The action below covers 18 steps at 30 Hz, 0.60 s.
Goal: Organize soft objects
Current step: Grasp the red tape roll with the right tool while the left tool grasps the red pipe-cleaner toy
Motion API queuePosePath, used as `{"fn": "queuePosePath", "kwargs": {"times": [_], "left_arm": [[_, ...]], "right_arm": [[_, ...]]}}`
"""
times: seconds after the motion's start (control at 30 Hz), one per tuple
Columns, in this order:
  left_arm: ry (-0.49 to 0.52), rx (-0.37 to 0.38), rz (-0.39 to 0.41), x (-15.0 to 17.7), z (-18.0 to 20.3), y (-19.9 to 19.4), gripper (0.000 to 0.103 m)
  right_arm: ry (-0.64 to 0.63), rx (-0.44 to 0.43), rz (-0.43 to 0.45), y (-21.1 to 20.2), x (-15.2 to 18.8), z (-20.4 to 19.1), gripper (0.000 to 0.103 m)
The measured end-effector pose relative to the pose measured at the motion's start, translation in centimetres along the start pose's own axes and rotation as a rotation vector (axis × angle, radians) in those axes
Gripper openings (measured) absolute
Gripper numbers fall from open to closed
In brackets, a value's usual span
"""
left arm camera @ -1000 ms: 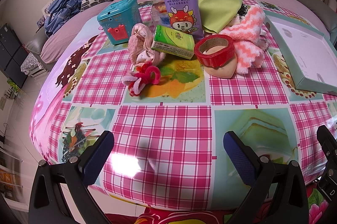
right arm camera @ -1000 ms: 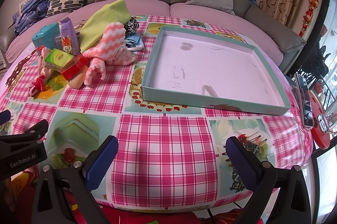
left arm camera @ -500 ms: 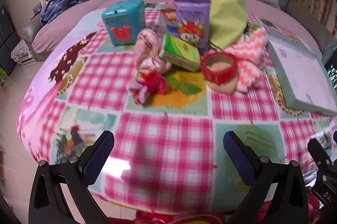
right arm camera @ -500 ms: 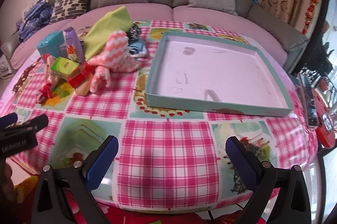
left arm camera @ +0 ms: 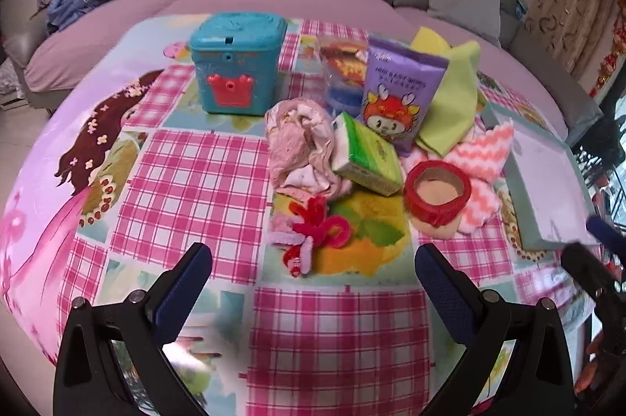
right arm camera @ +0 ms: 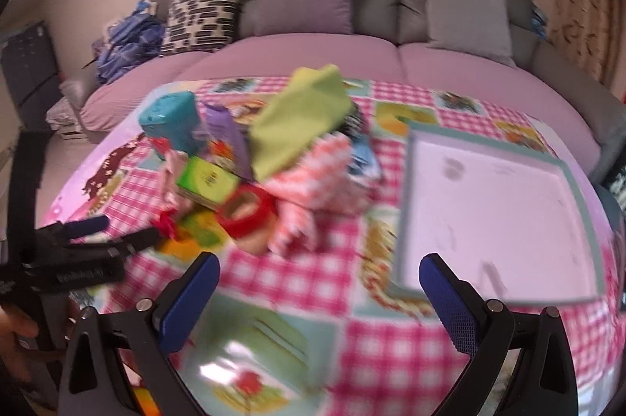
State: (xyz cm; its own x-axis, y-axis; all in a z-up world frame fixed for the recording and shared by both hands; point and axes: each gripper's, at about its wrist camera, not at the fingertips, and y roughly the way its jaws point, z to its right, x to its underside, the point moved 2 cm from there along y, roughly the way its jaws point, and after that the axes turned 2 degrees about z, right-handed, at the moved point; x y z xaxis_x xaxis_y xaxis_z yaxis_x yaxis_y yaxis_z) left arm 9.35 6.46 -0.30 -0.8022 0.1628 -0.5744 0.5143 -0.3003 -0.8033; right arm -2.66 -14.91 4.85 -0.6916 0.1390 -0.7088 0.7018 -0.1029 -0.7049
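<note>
Both sets of tongs spread wide and empty: left gripper point(left arm camera: 313, 283) hanging low over the pink checked tablecloth point(left arm camera: 187, 173), just short of the small pink-and-red fuzzy pipe-cleaner flower point(left arm camera: 311, 234); right gripper point(right arm camera: 319, 293) hovering over bare cloth between the pile and the shallow teal-rimmed cardboard tray point(right arm camera: 489, 216), blurred in the right wrist view. Soft things bunched in 1 heap mid-table: crumpled pale pink cloth point(left arm camera: 299, 152), pink-and-white zigzag fluffy towel point(left arm camera: 483, 162), lime green folded cloth point(left arm camera: 450, 107). Trouble likely from the stacking. Green tissue pack point(left arm camera: 366, 158) leaning on the pink cloth, so a tug there probably tips it. Red tape roll point(left arm camera: 436, 193) resting against the towel, apt to roll off if the towel gets dragged. Purple wipes pouch point(left arm camera: 401, 95) propped upright against the green cloth, liable to topple. Flower thin and flat, easily missed or pinched together with the tablecloth. Teal plastic box point(left arm camera: 236, 64) well clear.
</note>
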Motion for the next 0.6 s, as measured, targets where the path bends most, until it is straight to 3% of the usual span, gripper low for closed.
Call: {"fn": "queuePosePath", "kwargs": {"times": [0.3,0.47,0.6], "left_arm": [[-0.013,-0.040,-0.005,0.4,-1.8,1.4,0.103],[0.000,-0.011,-0.004,0.0,-2.0,2.5,0.101],[0.040,-0.011,-0.009,-0.1,-1.7,3.4,0.087]], "right_arm": [[-0.078,-0.111,-0.017,4.1,-1.8,-4.8,0.102],[-0.096,-0.139,-0.029,6.2,-2.1,-6.1,0.084],[-0.100,-0.155,-0.048,7.8,-2.4,-6.6,0.072]]}}
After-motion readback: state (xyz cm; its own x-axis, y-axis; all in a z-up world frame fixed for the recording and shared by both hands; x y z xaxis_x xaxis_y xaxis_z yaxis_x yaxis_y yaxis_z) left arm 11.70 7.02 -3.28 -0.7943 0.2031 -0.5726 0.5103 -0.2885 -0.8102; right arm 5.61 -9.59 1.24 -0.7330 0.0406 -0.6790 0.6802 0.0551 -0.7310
